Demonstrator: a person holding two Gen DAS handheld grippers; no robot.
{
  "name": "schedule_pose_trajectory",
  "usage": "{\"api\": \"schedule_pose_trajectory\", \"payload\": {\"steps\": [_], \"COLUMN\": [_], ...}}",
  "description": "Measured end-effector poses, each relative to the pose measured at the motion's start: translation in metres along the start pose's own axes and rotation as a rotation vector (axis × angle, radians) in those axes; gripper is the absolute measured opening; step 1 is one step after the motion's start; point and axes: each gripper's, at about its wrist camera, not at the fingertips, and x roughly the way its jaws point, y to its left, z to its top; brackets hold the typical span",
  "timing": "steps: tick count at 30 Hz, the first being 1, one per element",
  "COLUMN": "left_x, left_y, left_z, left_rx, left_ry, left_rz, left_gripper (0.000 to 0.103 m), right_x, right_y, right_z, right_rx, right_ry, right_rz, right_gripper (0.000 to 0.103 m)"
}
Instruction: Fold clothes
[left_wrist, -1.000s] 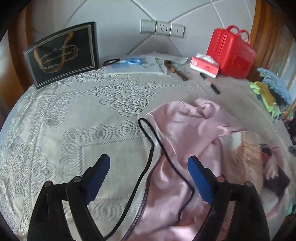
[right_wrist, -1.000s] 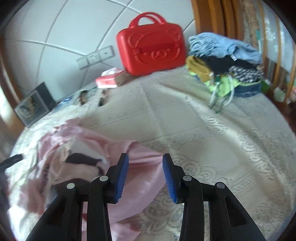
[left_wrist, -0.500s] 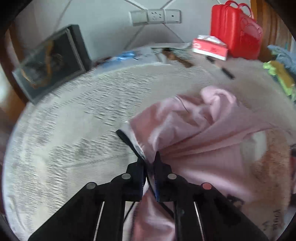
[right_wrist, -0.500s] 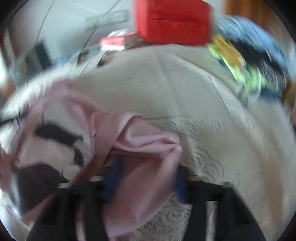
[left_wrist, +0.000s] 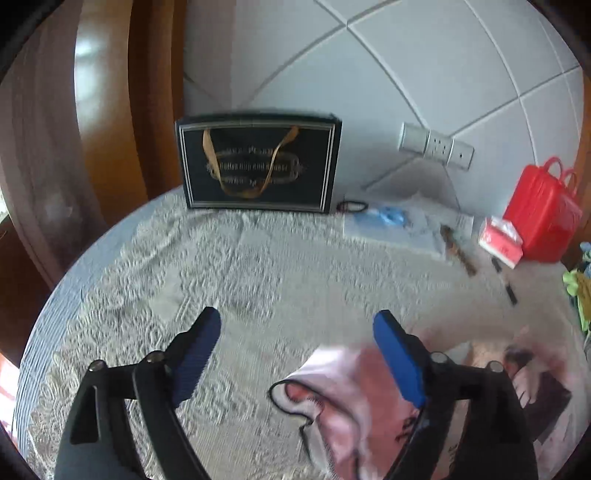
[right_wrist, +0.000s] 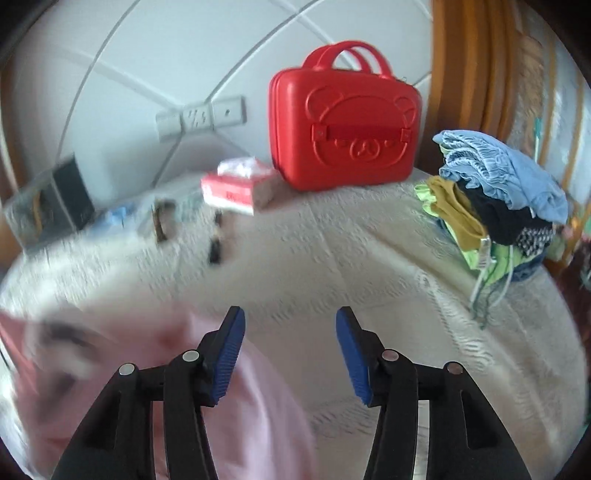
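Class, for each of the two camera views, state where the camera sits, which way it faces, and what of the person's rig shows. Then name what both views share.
Left wrist: sits on the left gripper, facing the back wall and black gift bag; its open jaws show, the pink garment beneath.
Right wrist: sits on the right gripper, facing the red case and stacked clothes; its open jaws show.
Shared: garment, case, tissue box, bag, wall sockets, lace tablecloth.

Backdrop: black gift bag (left_wrist: 258, 162) standing against the tiled wall (left_wrist: 424, 74).
Right corner: red bear-faced case (right_wrist: 343, 129), tissue box (right_wrist: 240, 188) just beside it.
Surface: lace tablecloth (left_wrist: 277, 273).
Wall: sockets (left_wrist: 436, 146).
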Motion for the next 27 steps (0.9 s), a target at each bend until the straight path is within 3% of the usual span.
{"api": "schedule_pose_trajectory", "payload": {"steps": [2,4,6,9,13,14,16,18,19,20,21,22,24,25,27], "left_x": [0.01,0.025,0.036,0.051,0.078,0.081,0.089,0.096,0.1,0.103,0.103,0.101,0.095,0.09,0.076], "left_y": [-0.011,-0.02,-0.025,-0.025,-0.012,-0.008,-0.007,-0.01,-0.015,-0.02,-0.024,-0.027,-0.027,-0.026,-0.028], "left_z": [0.003,0.002,-0.006,-0.015,-0.024,-0.027,-0.033,-0.038,-0.043,-0.047,-0.048,-0.047,-0.043,-0.04,-0.033], "left_rx": [0.037,0.086,0.129,0.152,0.147,0.141,0.137,0.149,0.165,0.177,0.179,0.17,0.132,0.124,0.136], "left_ry": [0.01,0.058,0.117,0.17,0.249,0.266,0.297,0.331,0.35,0.356,0.346,0.329,0.296,0.257,0.168], "left_rz": [-0.023,-0.036,-0.042,-0.02,0.024,0.018,-0.009,-0.046,-0.084,-0.11,-0.129,-0.135,-0.131,-0.071,0.016], "left_gripper": [0.088,0.088,0.088,0.088,0.087,0.087,0.088,0.087,0.087,0.081,0.063,0.028,0.017,0.017,0.016], "right_x": [-0.003,-0.007,-0.003,0.006,0.052,0.065,0.085,0.097,0.095,0.095,0.095,0.092,0.083,0.076,0.056], "right_y": [-0.007,-0.006,0.019,0.041,0.054,0.058,0.066,0.076,0.08,0.083,0.088,0.093,0.096,0.096,0.086], "right_z": [0.012,0.018,0.017,0.007,-0.01,-0.016,-0.028,-0.04,-0.042,-0.045,-0.048,-0.049,-0.045,-0.041,-0.03], "right_rx": [0.137,0.226,0.094,-0.008,-0.008,-0.02,-0.042,-0.074,-0.096,-0.108,-0.124,-0.155,-0.234,-0.269,-0.309], "right_ry": [-0.009,0.011,0.115,0.176,0.303,0.338,0.404,0.453,0.433,0.439,0.44,0.42,0.319,0.253,0.073], "right_rz": [0.075,0.294,0.419,0.398,0.387,0.375,0.372,0.387,0.383,0.412,0.438,0.44,0.286,0.183,-0.096], "right_gripper": [0.053,0.054,0.055,0.055,0.054,0.051,0.035,0.035,0.035,0.031,0.019,0.01,0.005,0.0,0.001]}}
